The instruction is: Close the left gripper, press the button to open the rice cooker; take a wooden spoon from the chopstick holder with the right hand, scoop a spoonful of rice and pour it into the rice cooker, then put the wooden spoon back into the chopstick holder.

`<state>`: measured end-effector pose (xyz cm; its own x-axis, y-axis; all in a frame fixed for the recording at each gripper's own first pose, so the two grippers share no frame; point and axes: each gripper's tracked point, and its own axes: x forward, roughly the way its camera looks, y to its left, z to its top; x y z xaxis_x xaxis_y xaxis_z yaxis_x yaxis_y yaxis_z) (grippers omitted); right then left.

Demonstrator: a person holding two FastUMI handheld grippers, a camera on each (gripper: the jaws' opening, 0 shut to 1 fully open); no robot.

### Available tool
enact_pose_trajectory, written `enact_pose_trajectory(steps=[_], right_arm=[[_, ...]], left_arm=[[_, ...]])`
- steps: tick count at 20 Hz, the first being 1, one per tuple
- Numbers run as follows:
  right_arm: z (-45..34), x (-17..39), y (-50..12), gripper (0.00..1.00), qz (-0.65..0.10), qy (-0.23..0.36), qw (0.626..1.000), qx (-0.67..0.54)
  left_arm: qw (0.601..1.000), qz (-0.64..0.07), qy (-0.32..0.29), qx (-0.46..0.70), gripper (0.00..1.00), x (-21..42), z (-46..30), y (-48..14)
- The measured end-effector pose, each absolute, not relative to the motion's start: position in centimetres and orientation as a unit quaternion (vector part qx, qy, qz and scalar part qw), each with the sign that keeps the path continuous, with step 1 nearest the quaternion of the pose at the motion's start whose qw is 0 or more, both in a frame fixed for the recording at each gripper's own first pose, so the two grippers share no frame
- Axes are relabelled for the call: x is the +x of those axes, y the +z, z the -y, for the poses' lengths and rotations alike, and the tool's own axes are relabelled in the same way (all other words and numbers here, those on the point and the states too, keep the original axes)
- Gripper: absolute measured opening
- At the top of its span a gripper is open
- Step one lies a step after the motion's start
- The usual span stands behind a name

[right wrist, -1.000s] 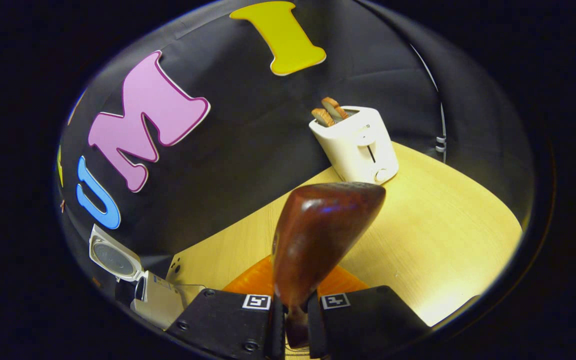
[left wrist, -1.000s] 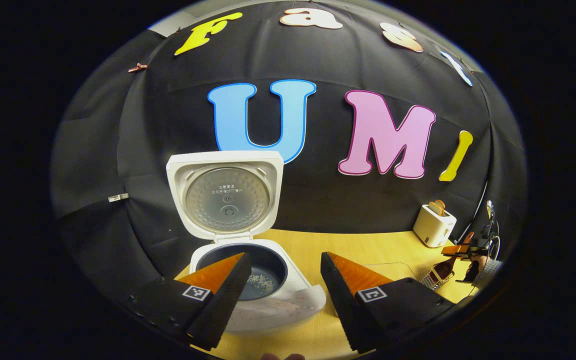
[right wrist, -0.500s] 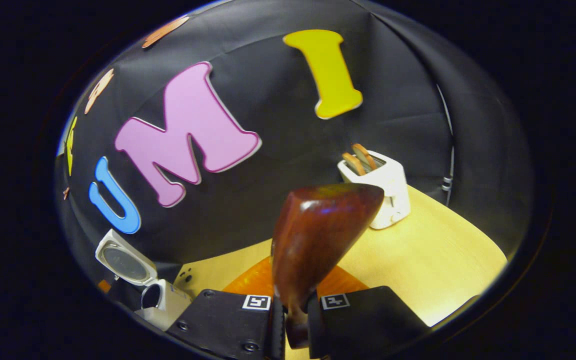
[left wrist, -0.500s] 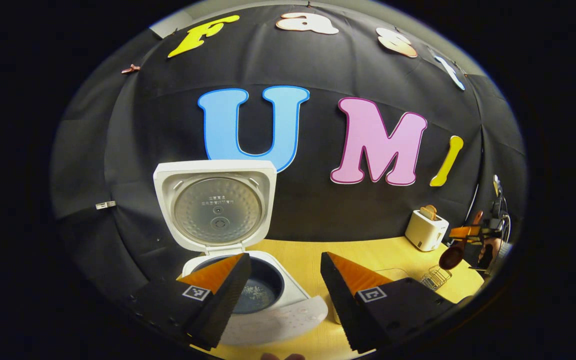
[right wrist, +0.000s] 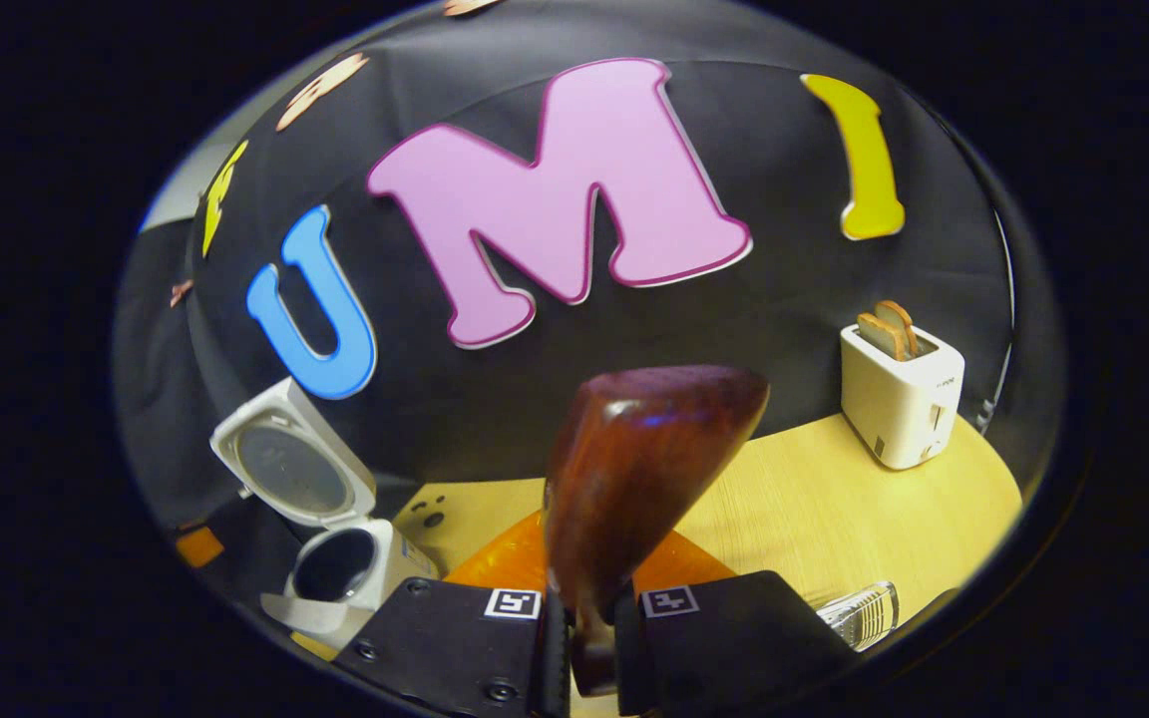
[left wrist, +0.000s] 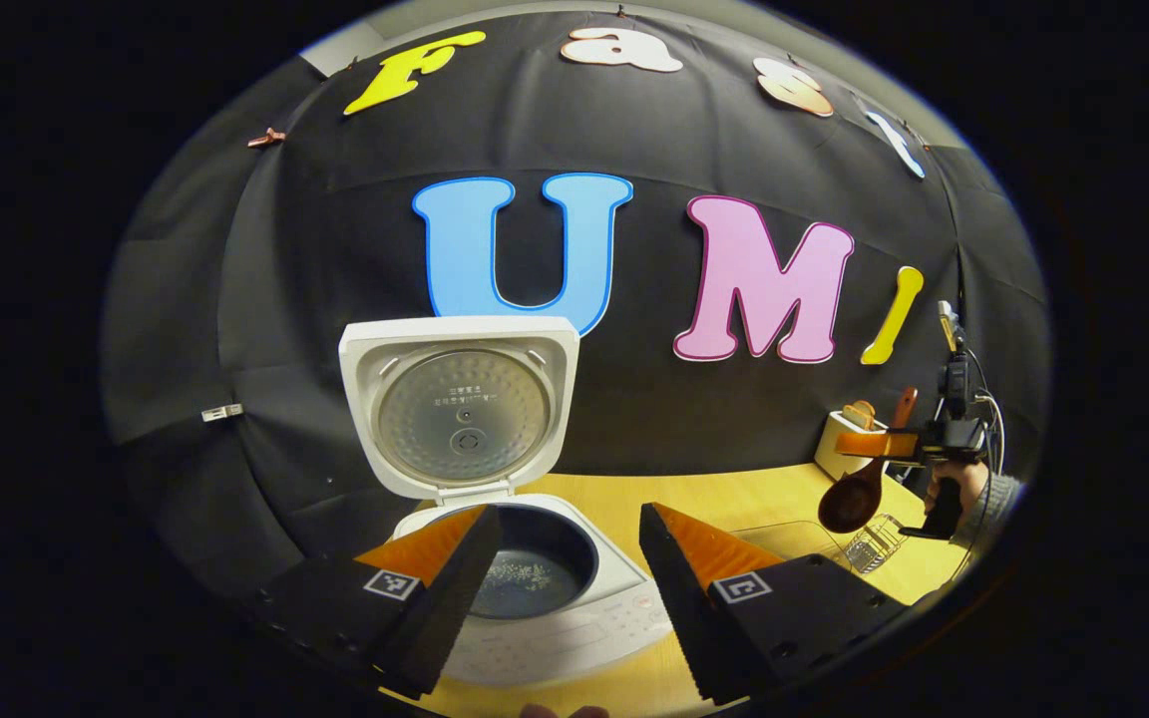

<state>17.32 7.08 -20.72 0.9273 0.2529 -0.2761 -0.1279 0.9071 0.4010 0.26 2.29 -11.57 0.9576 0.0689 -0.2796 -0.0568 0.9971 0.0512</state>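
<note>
My right gripper (right wrist: 582, 638) clamps the wooden spoon (right wrist: 634, 479) by its handle, bowl raised above the bare table (right wrist: 834, 499). My left gripper (left wrist: 565, 588), jaws spread, hovers before the rice cooker (left wrist: 535, 588), lid (left wrist: 460, 404) upright; rice grains lie inside. The wire chopstick holder (left wrist: 872, 546) stands near the table's right edge, below the spoon.

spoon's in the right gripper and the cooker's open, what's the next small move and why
Probably carry the spoon toward the rice supply to scoop. The right gripper is shut on its handle, the bowl looks empty, and the cooker stands open with only a few grains inside. Where the rice supply sits cannot be told.
</note>
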Motion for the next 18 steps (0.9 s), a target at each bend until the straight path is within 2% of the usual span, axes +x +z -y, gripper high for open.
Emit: enact_pose_trajectory(steps=[5, 9, 11, 18], right_arm=[[-9.5, 17.7, -25.6, 0.22, -0.174, 0.079, 0.981, 0.037], [-11.3, 18.3, -29.3, 0.22, -0.194, 0.068, 0.979, -0.004], [-11.3, 19.5, -28.6, 0.21, -0.169, 0.046, 0.984, -0.016], [-12.8, 18.6, -30.2, 0.2, -0.216, 0.059, 0.974, -0.021]], left_arm=[[0.986, -0.16, 0.037, 0.027, 0.91, -0.3, -3.2, -12.5], [0.984, -0.172, 0.044, 0.022, 0.91, -0.8, -3.9, -13.3], [0.983, -0.172, 0.05, 0.025, 0.91, -1.0, -4.4, -13.4], [0.982, -0.172, 0.072, 0.017, 0.91, -1.7, -5.5, -13.4]])
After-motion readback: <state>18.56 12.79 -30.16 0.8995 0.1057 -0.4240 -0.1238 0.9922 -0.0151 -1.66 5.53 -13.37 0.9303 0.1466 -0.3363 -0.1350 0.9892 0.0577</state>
